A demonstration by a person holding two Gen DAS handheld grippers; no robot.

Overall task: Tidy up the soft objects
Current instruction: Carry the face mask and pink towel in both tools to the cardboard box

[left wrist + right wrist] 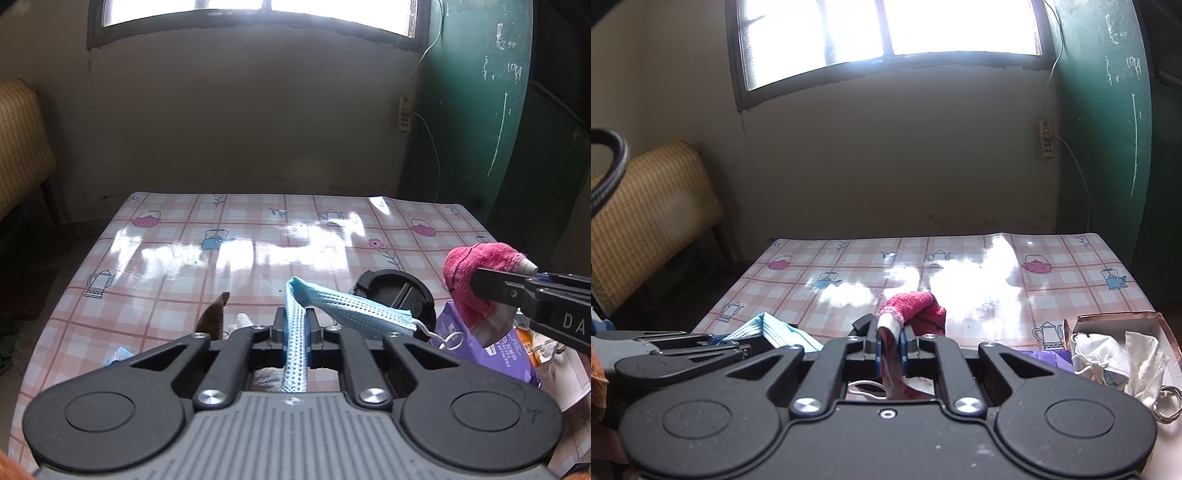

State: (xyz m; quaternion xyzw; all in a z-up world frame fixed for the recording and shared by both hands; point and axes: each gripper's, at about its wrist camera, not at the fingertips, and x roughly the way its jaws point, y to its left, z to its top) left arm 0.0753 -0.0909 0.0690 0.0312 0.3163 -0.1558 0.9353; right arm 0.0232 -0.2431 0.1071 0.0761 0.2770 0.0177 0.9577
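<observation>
Above the glossy pink-checked teapot tablecloth (177, 258), the left gripper (295, 317), tilted downward, is clamped tight on a pale blue pleated face mask (343, 306). Just right, the right gripper (890, 334), similarly tilted, pinches a crumpled pink terry cloth (916, 308).

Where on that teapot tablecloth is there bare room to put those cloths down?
The far half of the tablecloth, toward the wall, is bare. The near right corner is crowded: black round lid, purple packet, cardboard box of white masks.

A light blue dotted mask (295, 332) sits in the black left tool (295, 325); the right tool (890, 343) pinches a pink cloth (916, 308). The desk (258, 251) beyond shows pink checks with teapots.
</observation>
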